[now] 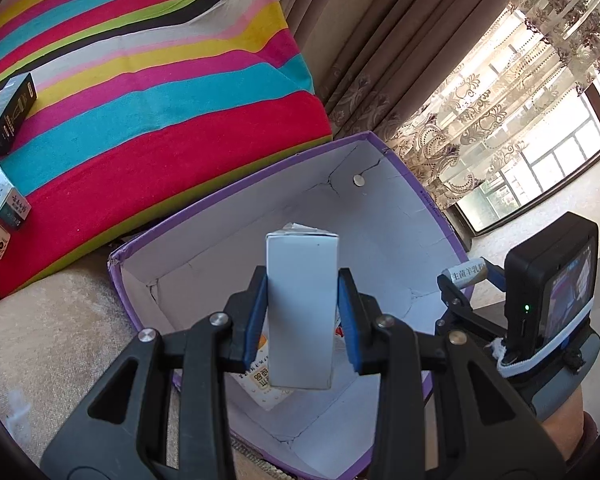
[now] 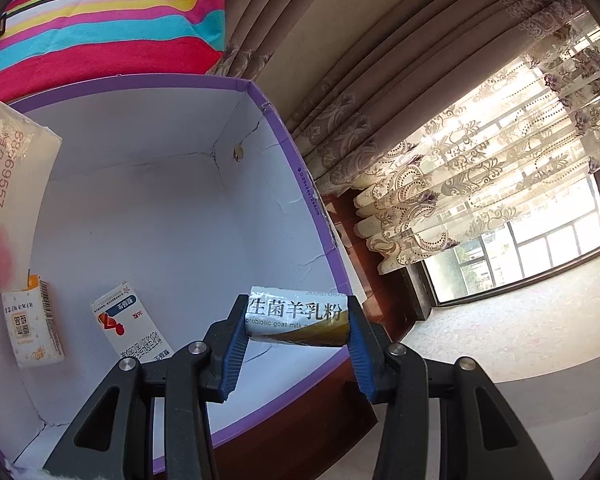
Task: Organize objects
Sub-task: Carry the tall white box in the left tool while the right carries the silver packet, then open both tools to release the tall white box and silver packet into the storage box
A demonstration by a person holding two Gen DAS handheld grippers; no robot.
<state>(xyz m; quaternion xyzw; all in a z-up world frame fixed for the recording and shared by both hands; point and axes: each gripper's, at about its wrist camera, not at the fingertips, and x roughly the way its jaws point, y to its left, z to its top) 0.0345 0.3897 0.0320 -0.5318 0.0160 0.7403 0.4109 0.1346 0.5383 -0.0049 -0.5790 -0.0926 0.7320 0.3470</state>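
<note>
My left gripper (image 1: 302,320) has its jaws pinched on a tall white cardboard carton (image 1: 302,312), blue pads pressed flat on its two narrow sides, the carton upright and hanging over the open purple-rimmed cardboard storage box (image 1: 380,216) with its white cracked lining. In the right wrist view the same carton shows at the left edge, with red printed digits on its face.

My right gripper (image 2: 298,322) has its jaws clamped end to end on a small silver-and-gold foil sachet (image 2: 296,316) printed with goat milk powder lettering, held crosswise just above the box's near right wall.

Down on the box floor lie two small packs, apart from each other: a white carton with orange trim and a barcode (image 2: 32,330) toward the left, and a white carton with a red-and-blue emblem (image 2: 130,326) nearer my right jaws, both lying flat.

The box sits beside a bright multicoloured striped cushion (image 1: 160,92). On the cushion, at its left edge, rest a black rectangular box (image 1: 8,116) and a few small pale packets (image 1: 0,200), well apart from the storage box. Patterned brown curtains (image 2: 440,168) hang behind.
</note>
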